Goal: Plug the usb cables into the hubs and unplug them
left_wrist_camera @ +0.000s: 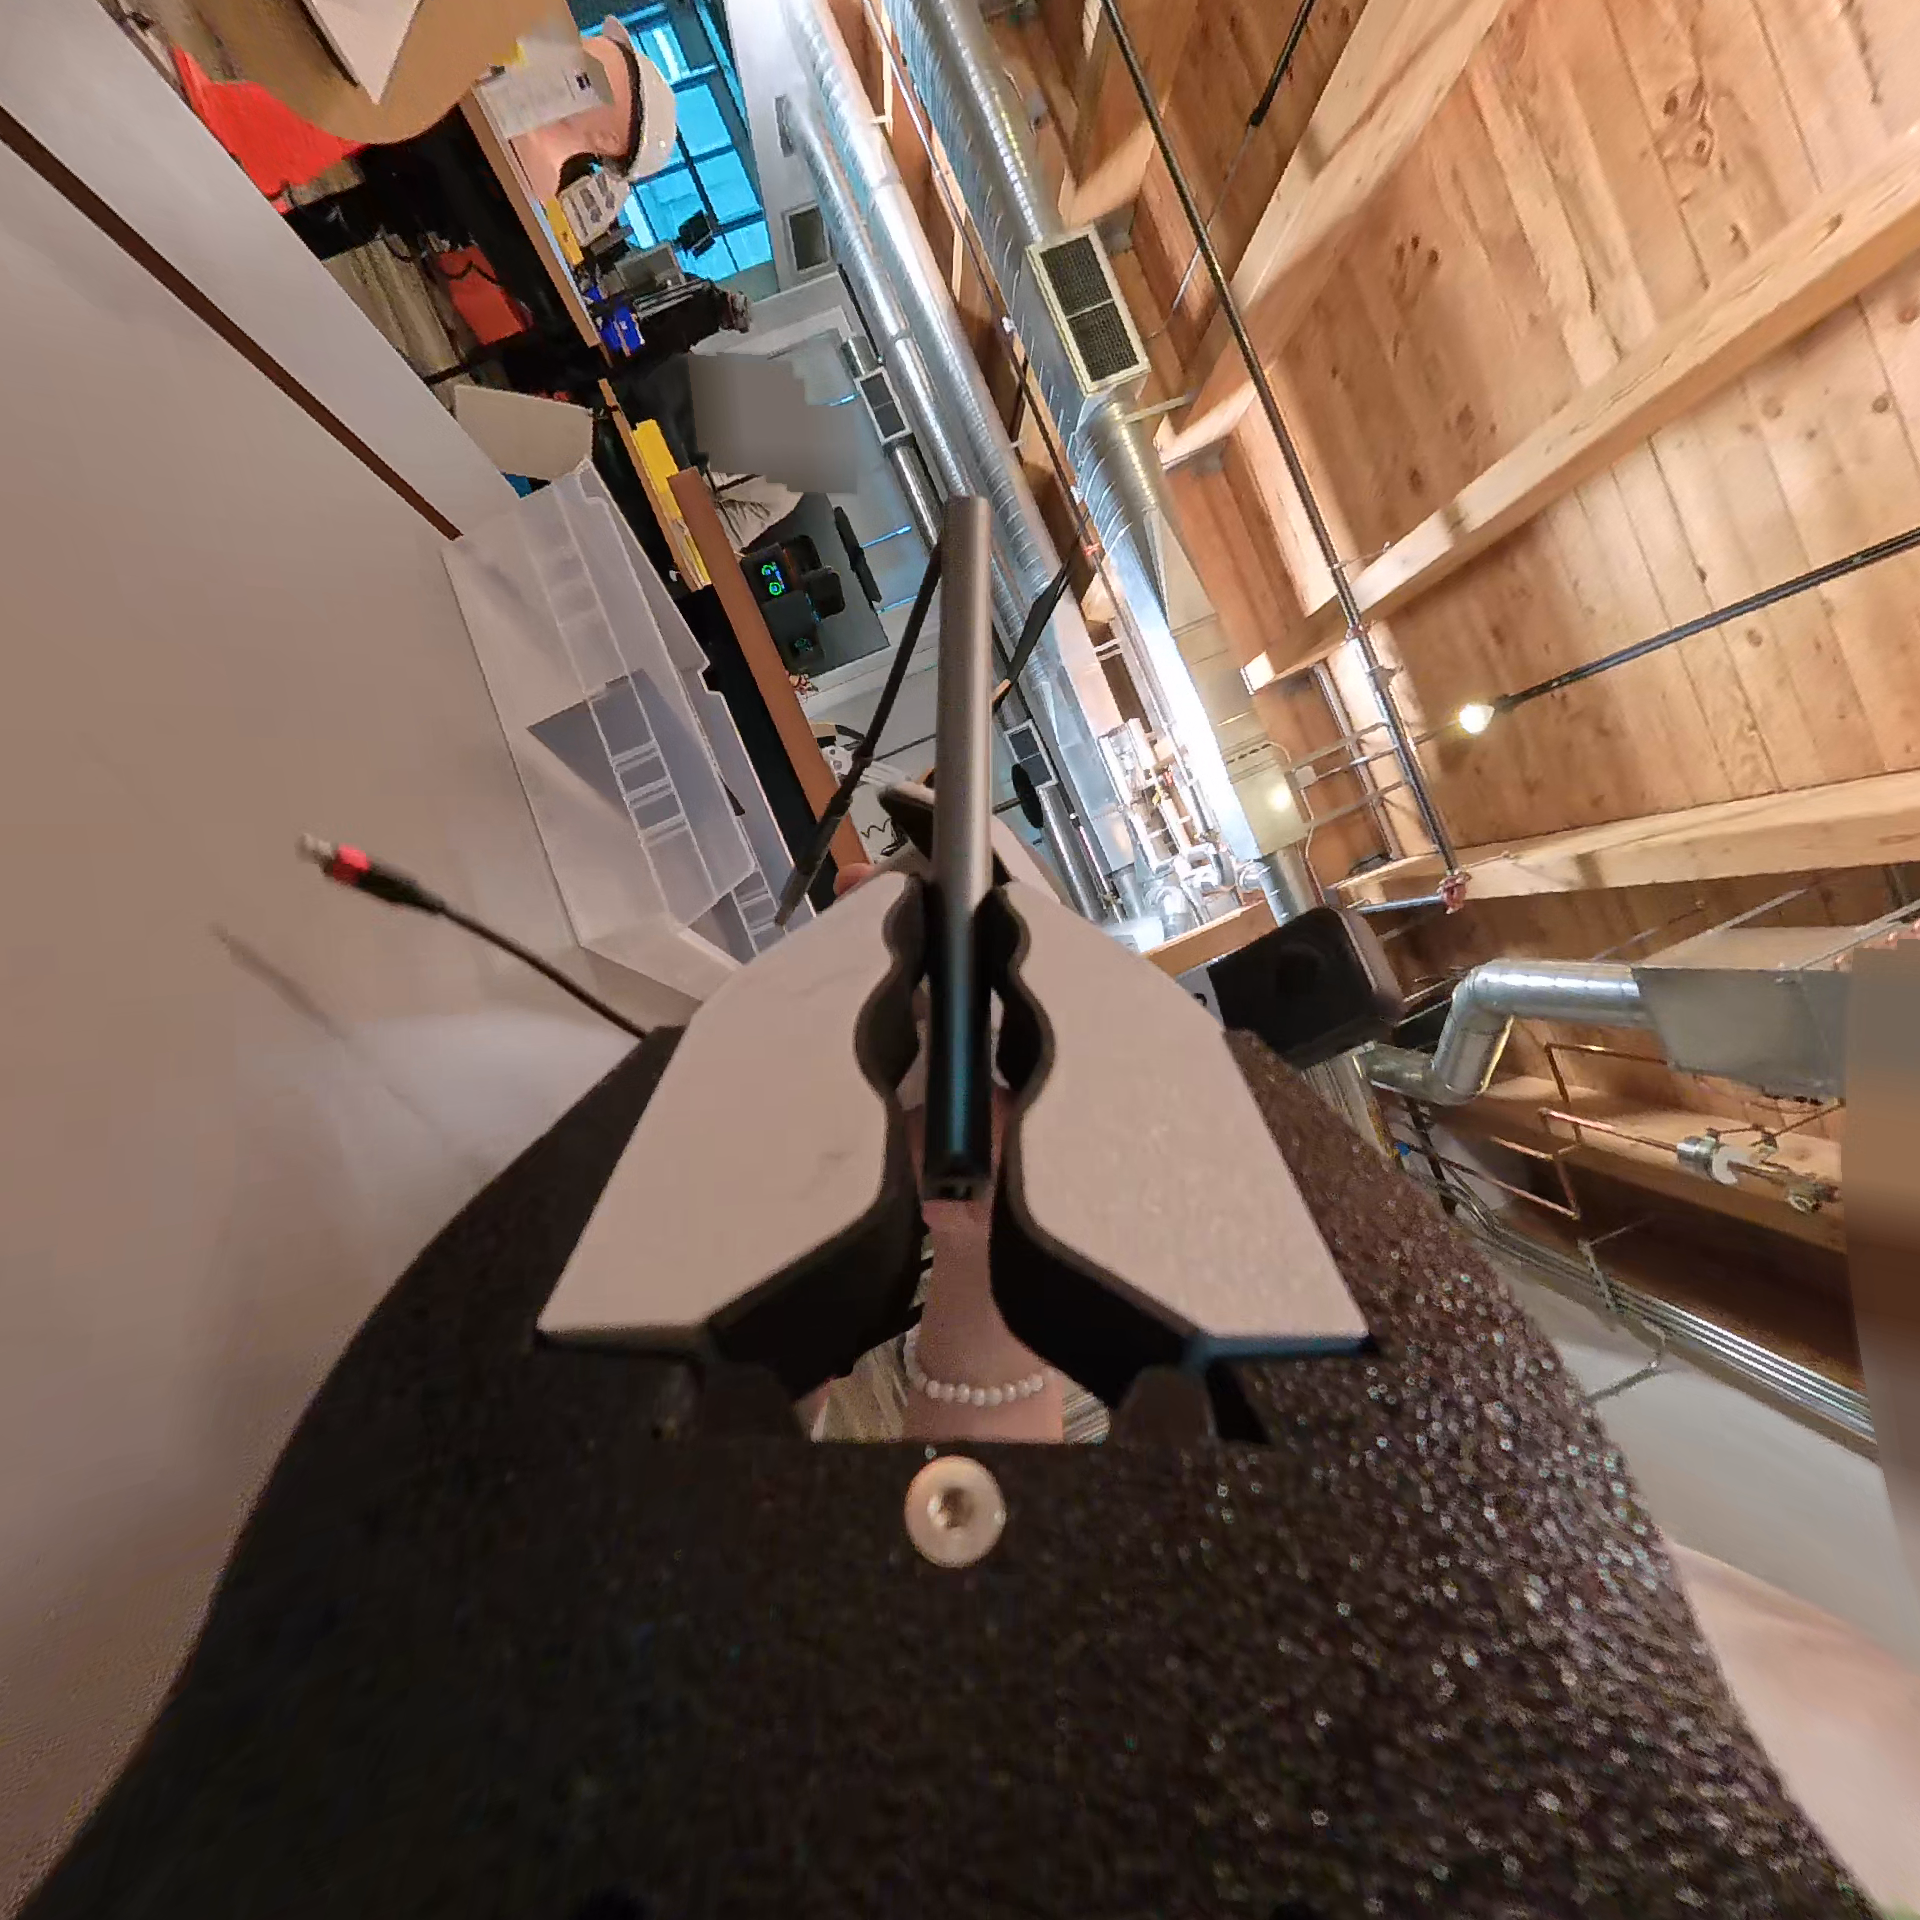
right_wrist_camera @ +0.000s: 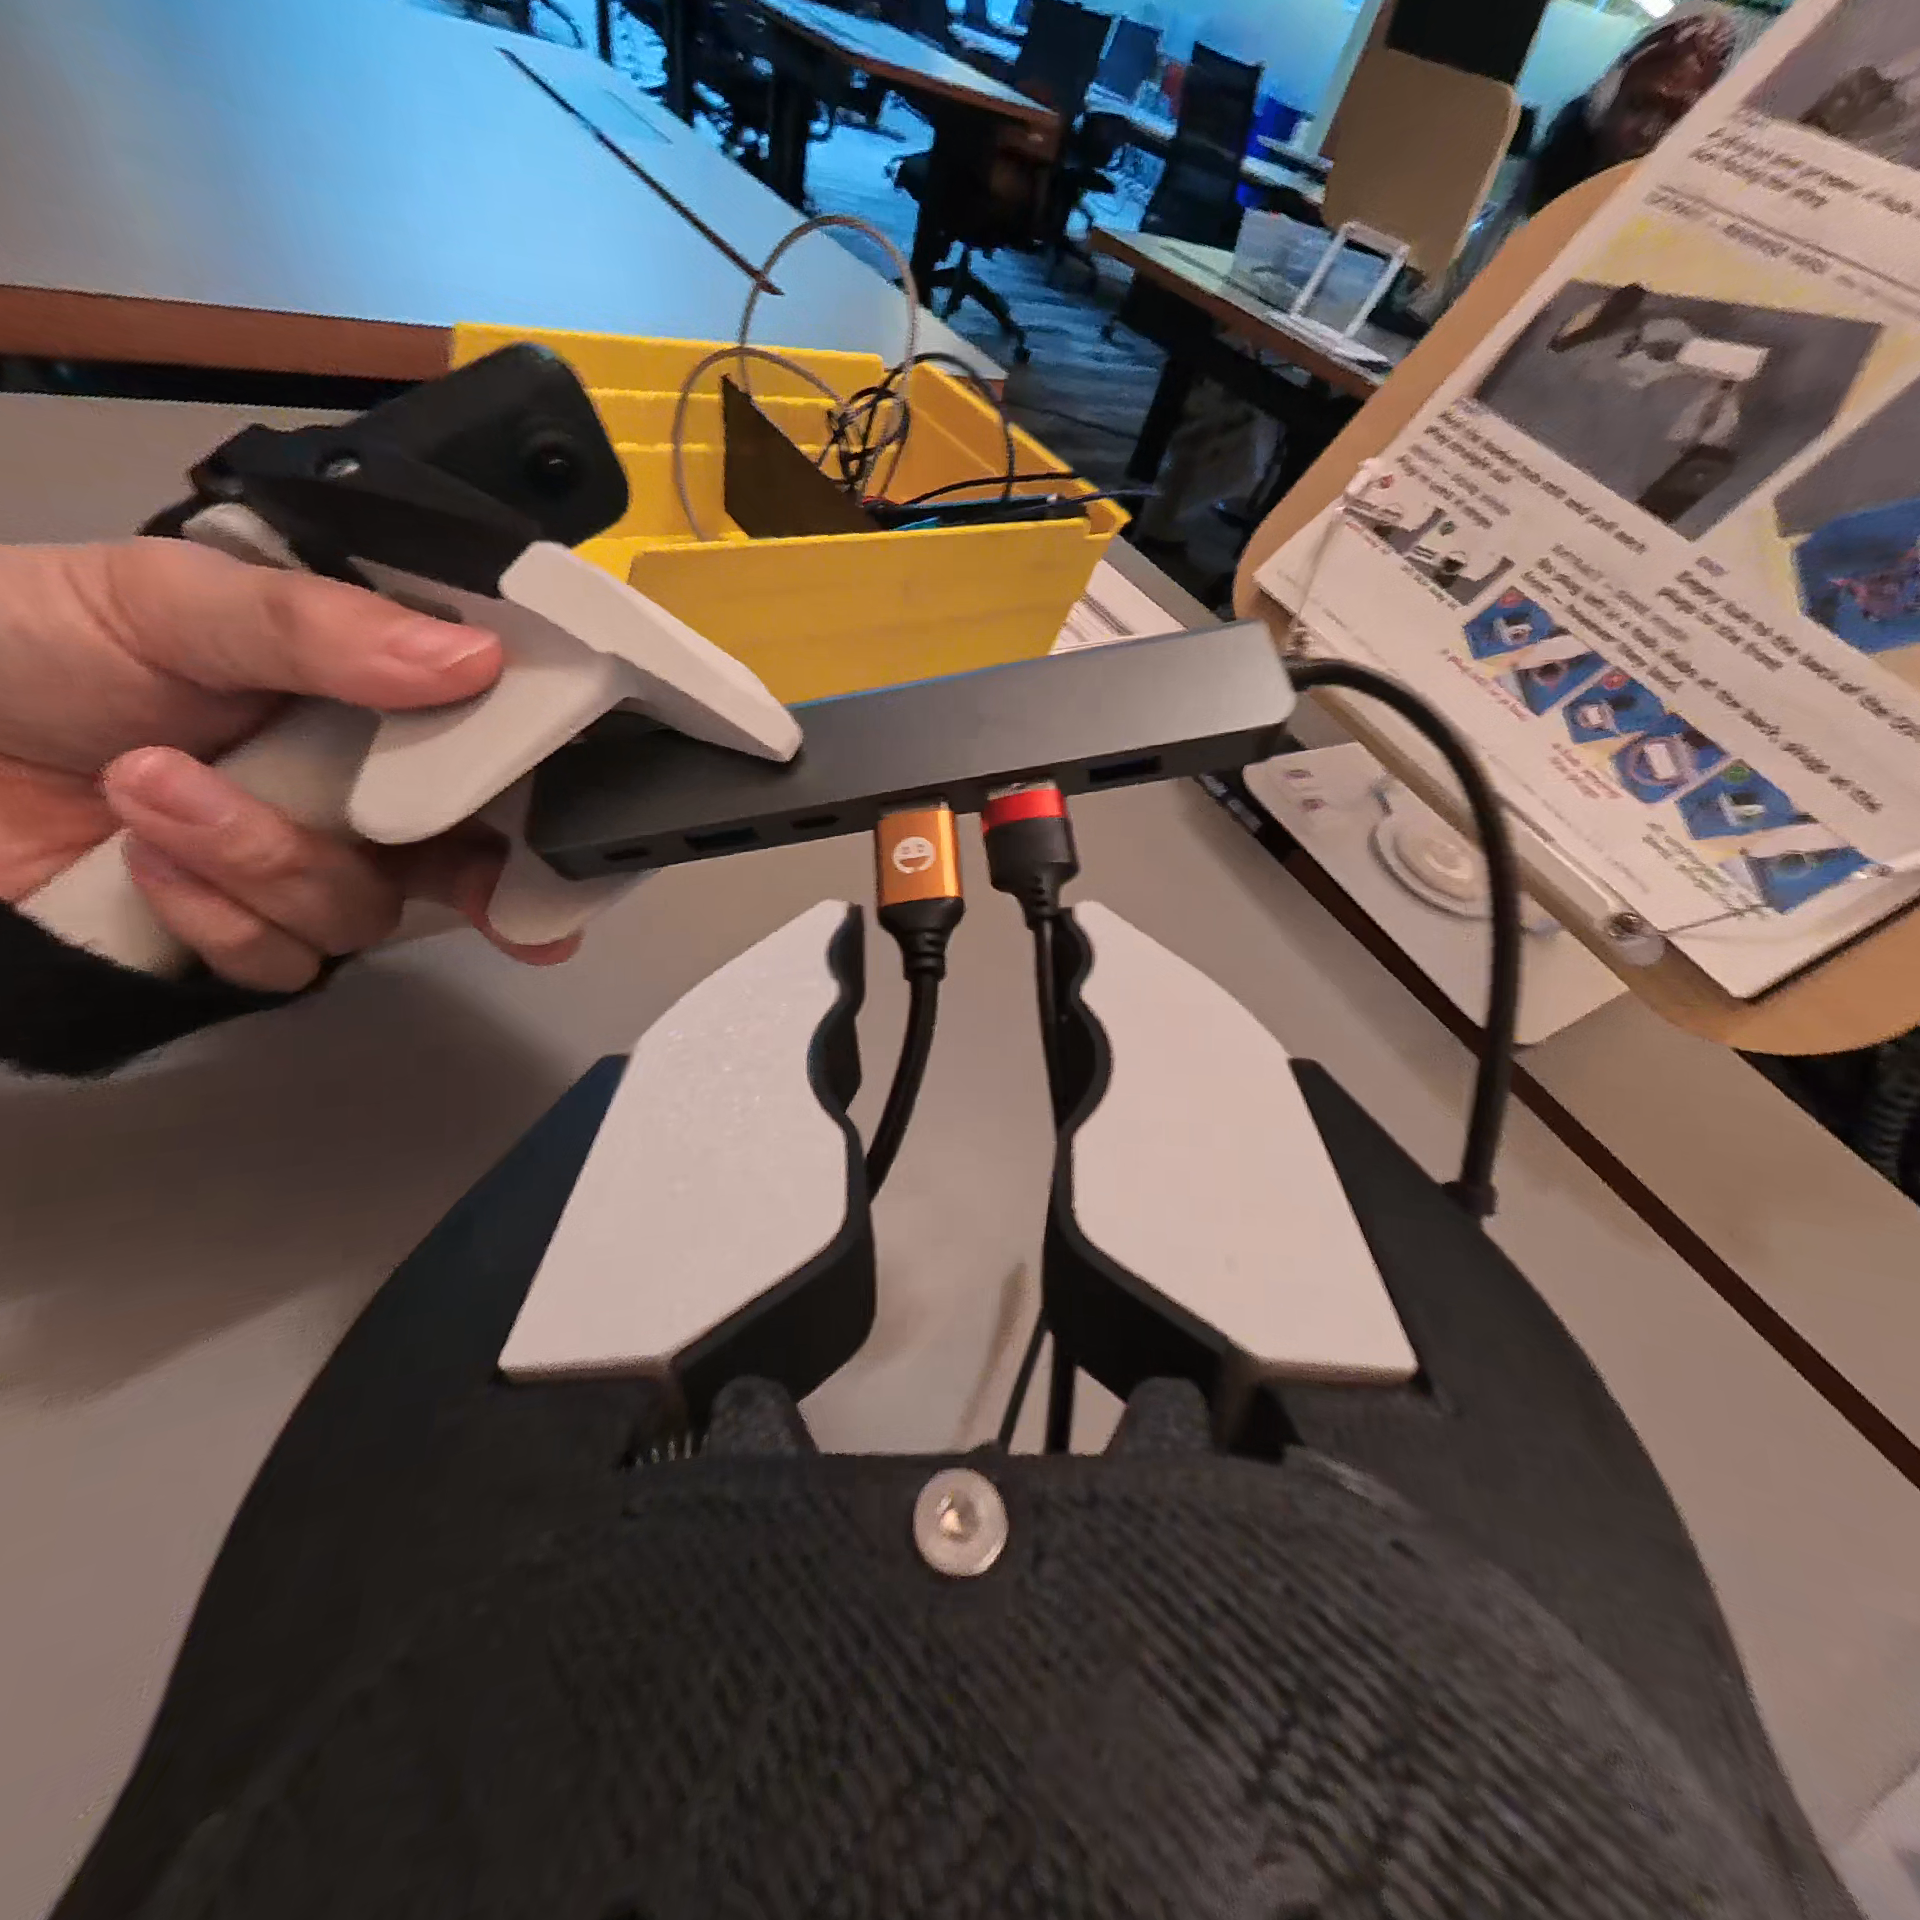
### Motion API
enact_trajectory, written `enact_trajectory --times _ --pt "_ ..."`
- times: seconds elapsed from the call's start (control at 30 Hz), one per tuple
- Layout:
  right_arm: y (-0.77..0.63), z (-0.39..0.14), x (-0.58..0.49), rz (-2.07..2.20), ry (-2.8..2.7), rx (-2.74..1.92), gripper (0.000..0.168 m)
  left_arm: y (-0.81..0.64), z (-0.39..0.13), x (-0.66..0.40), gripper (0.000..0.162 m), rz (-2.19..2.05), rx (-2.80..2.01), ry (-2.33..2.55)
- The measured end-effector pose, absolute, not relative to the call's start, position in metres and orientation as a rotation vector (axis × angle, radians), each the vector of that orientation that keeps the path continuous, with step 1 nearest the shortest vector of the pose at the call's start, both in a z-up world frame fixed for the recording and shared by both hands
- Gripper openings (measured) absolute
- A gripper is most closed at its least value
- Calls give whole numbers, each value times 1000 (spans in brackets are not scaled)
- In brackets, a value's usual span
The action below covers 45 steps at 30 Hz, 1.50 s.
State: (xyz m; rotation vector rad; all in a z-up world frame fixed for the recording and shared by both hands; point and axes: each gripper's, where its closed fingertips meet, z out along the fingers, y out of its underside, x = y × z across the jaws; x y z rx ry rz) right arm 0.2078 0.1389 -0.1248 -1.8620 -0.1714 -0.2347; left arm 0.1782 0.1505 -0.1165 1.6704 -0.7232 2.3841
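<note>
Hub (right_wrist_camera: 997, 727) matt grey, probably metal; orange plug (right_wrist_camera: 914, 857) glossy metallic.

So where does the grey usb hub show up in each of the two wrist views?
Left wrist view: the hub runs edge-on up the centre, clamped in the left claw.
Right wrist view: the hub lies across the middle, held at its left end by the left claw, just beyond the open right claw.
Shared landmark: the red plug, in the hub's front edge in the right wrist view.
</note>
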Motion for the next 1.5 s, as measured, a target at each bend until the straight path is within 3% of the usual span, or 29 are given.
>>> enact_trajectory --times 0.17,0.3,0.37,0.5,0.6,0.7,0.83,1.0,1.1,1.17,1.37,1.5 --pt "131 -124 203 -145 -201 -1854 27 142 -117 173 9 2397 1673 -872" --pt "122 -125 194 -25 -280 -1889 26 130 -118 163 15 2391 1630 -1414" --pt "115 -126 188 54 -348 -1911 26 129 -116 159 35 2353 1589 -1655" --pt "104 -123 180 215 -429 -1935 26 125 -112 148 46 2249 1368 -2075" --pt "95 -125 180 281 -467 -1973 27 130 -123 144 82 2127 1230 -2539" --pt "92 -125 182 298 -462 -1981 27 122 -140 136 93 1972 1101 -2751" --pt "94 -131 176 263 -514 -2009 27 109 -131 137 82 2067 1201 -2267" --pt "102 -136 166 250 -556 -2027 27 89 -138 135 70 1871 1235 -1952" --pt "106 -138 161 212 -605 -2048 27 73 -143 127 22 1741 1196 -1826" --pt "106 -142 163 159 -632 -2075 27 71 -146 128 11 1713 1198 -1750" --pt "106 -144 166 140 -638 -2070 27 71 -150 132 10 1752 1185 -1665" --pt "107 -143 170 57 -639 -2082 26 76 -151 140 15 1872 1179 -1867"
